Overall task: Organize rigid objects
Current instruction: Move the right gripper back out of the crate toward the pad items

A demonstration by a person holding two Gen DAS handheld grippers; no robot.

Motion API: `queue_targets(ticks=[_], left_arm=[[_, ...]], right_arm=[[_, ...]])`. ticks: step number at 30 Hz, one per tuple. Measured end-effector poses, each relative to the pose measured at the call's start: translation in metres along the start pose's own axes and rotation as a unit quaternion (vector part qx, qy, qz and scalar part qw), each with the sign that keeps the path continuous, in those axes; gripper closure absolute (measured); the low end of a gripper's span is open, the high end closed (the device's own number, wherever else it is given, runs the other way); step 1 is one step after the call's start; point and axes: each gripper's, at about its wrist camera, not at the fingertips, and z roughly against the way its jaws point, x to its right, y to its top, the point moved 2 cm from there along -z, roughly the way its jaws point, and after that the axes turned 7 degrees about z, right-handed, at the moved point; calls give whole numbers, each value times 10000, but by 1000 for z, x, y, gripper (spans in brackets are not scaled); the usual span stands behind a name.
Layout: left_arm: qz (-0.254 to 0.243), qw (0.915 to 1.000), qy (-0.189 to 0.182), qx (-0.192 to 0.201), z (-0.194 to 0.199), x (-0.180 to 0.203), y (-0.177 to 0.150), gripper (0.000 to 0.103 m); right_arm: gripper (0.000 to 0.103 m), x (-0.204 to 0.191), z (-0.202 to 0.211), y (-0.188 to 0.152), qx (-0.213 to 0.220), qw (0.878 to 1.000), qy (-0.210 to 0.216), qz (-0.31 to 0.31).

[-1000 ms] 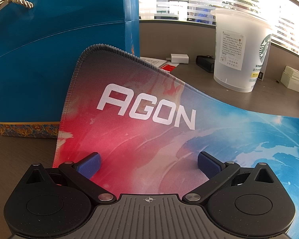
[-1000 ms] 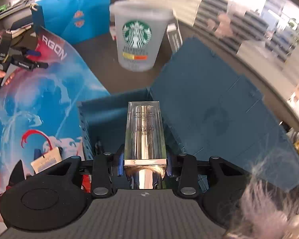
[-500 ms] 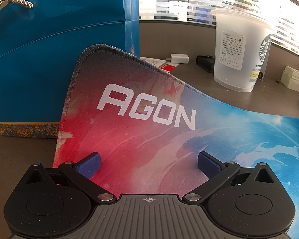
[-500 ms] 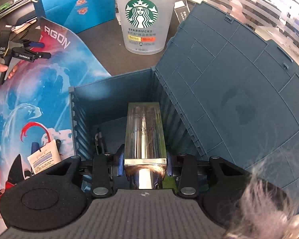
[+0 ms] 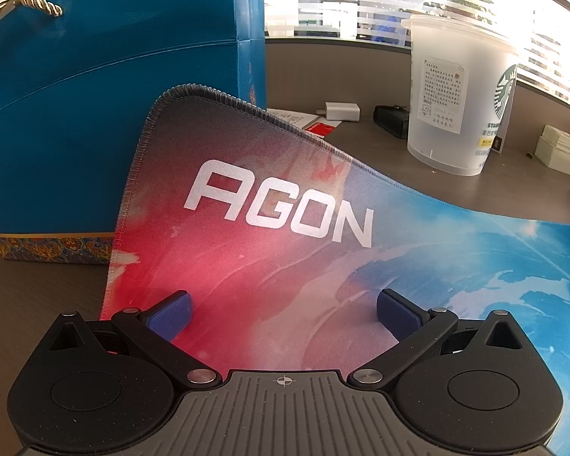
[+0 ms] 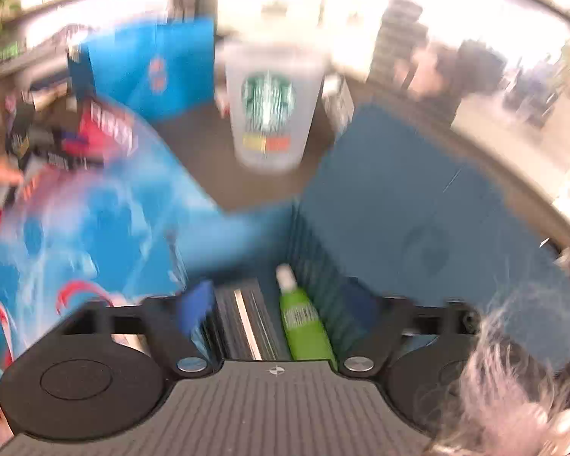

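Clear block (image 6: 247, 319) in bin (image 6: 239, 235), below opening right gripper (image 6: 281, 311).

The mat (image 5: 285, 266) is printed cloth with a stitched edge. The bag (image 5: 114, 114) is smooth, slightly glossy paper, its handle (image 5: 19, 3) twisted cord. The cup (image 5: 459, 95) is frosted plastic.

The AGON desk mat (image 5: 285, 228) is lying on the desk (image 5: 456, 193), its far corner curling up against the paper gift bag (image 5: 114, 114) standing behind it. The Starbucks cup (image 5: 456, 95) is standing on the desk to the right, behind the mat. In the right wrist view, the open storage box (image 6: 247, 228) is sitting right of the mat, before the cup, its lid (image 6: 418, 209) lying open to the right. A tube (image 6: 304, 323) is lying inside the box along its right wall.
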Motion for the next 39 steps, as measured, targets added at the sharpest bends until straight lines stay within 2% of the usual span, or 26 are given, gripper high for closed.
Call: queue_targets(ticks=[1,3,5,8,11,15,17,18,19,21,22,23,25,27,28,29,31,34,35,39], left_arm=[[-3,10000,2,-1,0,0,0,0],[-10,10000,7,-2,0,1,0,0],[-12,10000,8,-3,0,1,1,0],[-6,10000,2,-3,0,0,1,0],[-31,10000,-43,15,1,1,1,0],[-210,9978,-479,396,23,18,0,0],[-536,9916,-891,767,46,40,-1,0],[-721,9866,-1162,889,56,52,-2,0],[-1012,9776,-1581,951,69,70,-4,0],[-1459,9614,-2172,852,80,95,-8,0],[-1784,9480,-2524,759,86,112,-12,0],[-2025,9379,-2729,704,90,124,-17,0],[-2642,9116,-3087,625,96,150,-30,0],[-3066,8901,-3320,584,99,169,-44,0],[-3300,8763,-3472,522,98,180,-51,0],[-3394,8693,-3564,466,95,187,-54,0],[-3573,8460,-3956,88,88,201,-61,0],[-3543,8222,-4440,-358,92,214,-74,0],[-3551,8168,-4524,-450,91,219,-76,0],[-3588,8067,-4659,-591,85,237,-79,0]], right_arm=[[13,-5,11,-1,199,9998,-67,-63],[3,-20,33,-7,571,9976,-338,-217],[0,-40,52,-16,872,9947,-482,-274],[0,-75,72,-36,1187,9904,-606,-375],[0,-104,79,-65,1392,9849,-728,-729],[0,-123,75,-108,1538,9682,-1204,-1564],[0,-126,72,-127,1595,9553,-1537,-1956],[0,-128,70,-134,1613,9495,-1688,-2098],[0,-129,68,-139,1648,9436,-1804,-2233],[0,-132,64,-146,1740,9321,-1914,-2536],[0,-132,65,-152,1795,9274,-1915,-2664],[0,-132,63,-155,1836,9240,-1897,-2766],[0,-135,61,-159,1869,9203,-1902,-2864],[0,-138,57,-159,1862,9195,-1906,-2889],[0,-138,56,-159,1850,9189,-1859,-2948],[0,-137,60,-162,1893,9180,-1828,-2967],[0,-140,68,-166,2008,9163,-1805,-2957],[0,-138,71,-170,2034,9118,-1739,-3116],[0,-136,70,-171,2033,9097,-1699,-3197],[0,-127,64,-181,1926,8952,-1451,-3748]])
